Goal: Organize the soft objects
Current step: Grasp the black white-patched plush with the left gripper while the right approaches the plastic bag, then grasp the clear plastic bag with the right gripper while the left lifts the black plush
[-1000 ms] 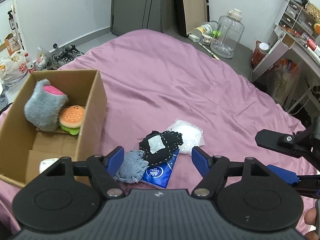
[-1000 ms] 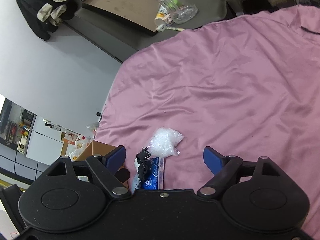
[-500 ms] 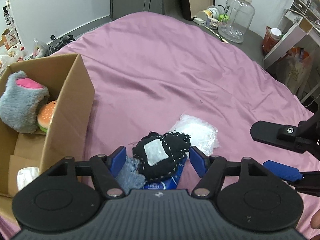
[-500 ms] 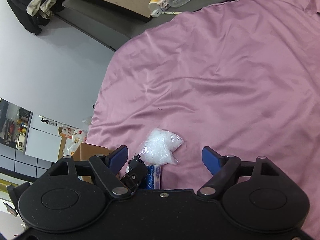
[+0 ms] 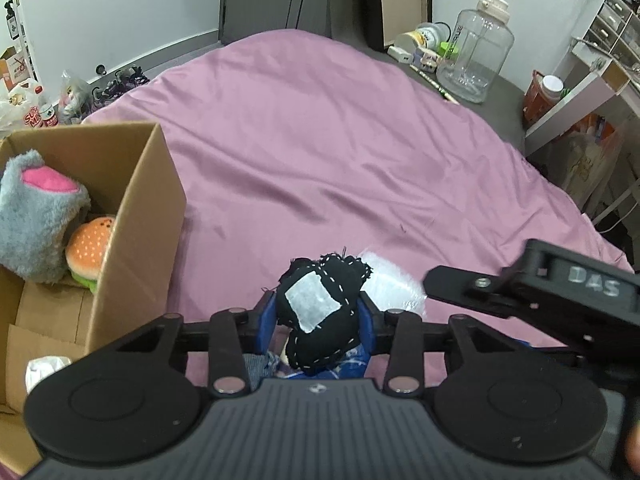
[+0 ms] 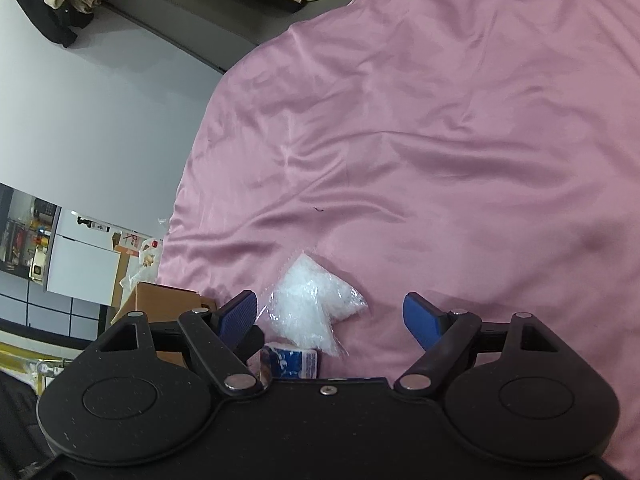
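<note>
My left gripper [image 5: 320, 316] is shut on a black stitched plush [image 5: 322, 312] with a white patch, held just above the purple bedsheet [image 5: 320, 140]. Under it lie a blue tissue pack [image 5: 352, 360] and a grey-blue fuzzy piece [image 5: 256, 364]. A clear bag of white stuffing [image 5: 390, 282] lies just beyond; in the right wrist view the bag [image 6: 312, 304] sits between the fingers of my open right gripper [image 6: 332, 316], with the tissue pack [image 6: 288, 362] below it. A cardboard box [image 5: 136, 216] at left holds a grey-pink plush [image 5: 36, 216] and a burger plush [image 5: 90, 250].
A white crumpled item [image 5: 44, 368] lies in the box's near corner. A large clear water jug [image 5: 474, 60] and small items stand on the floor beyond the bed. Shelves and a desk [image 5: 592, 80] are at right. Bags [image 5: 36, 108] lie on the floor at left.
My left gripper closed on the black plush and lifted it off the pile. My right gripper moved nearer the white stuffing bag and stayed open.
</note>
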Demonstrator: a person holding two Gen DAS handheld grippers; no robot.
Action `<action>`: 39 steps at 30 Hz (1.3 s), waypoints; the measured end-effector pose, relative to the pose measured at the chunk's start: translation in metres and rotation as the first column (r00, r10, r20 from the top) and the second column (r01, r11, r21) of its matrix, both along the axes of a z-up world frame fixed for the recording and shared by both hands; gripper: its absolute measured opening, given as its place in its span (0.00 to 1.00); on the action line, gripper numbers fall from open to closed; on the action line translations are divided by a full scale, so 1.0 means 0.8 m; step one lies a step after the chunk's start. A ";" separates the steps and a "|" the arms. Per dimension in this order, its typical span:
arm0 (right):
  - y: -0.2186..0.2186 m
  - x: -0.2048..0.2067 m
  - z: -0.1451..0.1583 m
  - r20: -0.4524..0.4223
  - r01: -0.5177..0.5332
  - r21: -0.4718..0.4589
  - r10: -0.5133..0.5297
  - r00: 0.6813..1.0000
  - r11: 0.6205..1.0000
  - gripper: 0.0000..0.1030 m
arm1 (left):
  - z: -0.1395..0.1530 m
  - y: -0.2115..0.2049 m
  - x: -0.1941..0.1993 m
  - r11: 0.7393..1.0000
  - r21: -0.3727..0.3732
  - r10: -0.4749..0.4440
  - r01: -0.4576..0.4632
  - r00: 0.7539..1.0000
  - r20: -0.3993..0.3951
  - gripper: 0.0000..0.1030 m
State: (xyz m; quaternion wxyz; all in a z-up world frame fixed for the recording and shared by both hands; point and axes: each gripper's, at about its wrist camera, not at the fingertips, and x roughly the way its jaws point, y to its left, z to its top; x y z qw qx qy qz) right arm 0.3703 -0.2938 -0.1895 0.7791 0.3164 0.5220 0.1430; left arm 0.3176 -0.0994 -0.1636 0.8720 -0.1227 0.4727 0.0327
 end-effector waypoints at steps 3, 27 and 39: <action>0.006 0.012 -0.003 -0.003 -0.010 -0.009 0.010 1.000 1.000 0.78 | 0.006 0.004 0.001 1.000 -0.007 0.002 -0.002 1.000 0.010 0.39; 0.040 0.007 0.010 0.029 -0.122 -0.172 0.129 0.991 0.978 0.20 | 0.051 0.053 -0.026 0.998 -0.034 0.061 -0.059 0.995 0.079 0.39; 0.031 -0.022 0.044 0.086 -0.078 -0.181 0.095 0.992 0.980 0.18 | 0.079 0.062 -0.058 0.998 -0.016 0.057 -0.056 0.992 0.115 0.39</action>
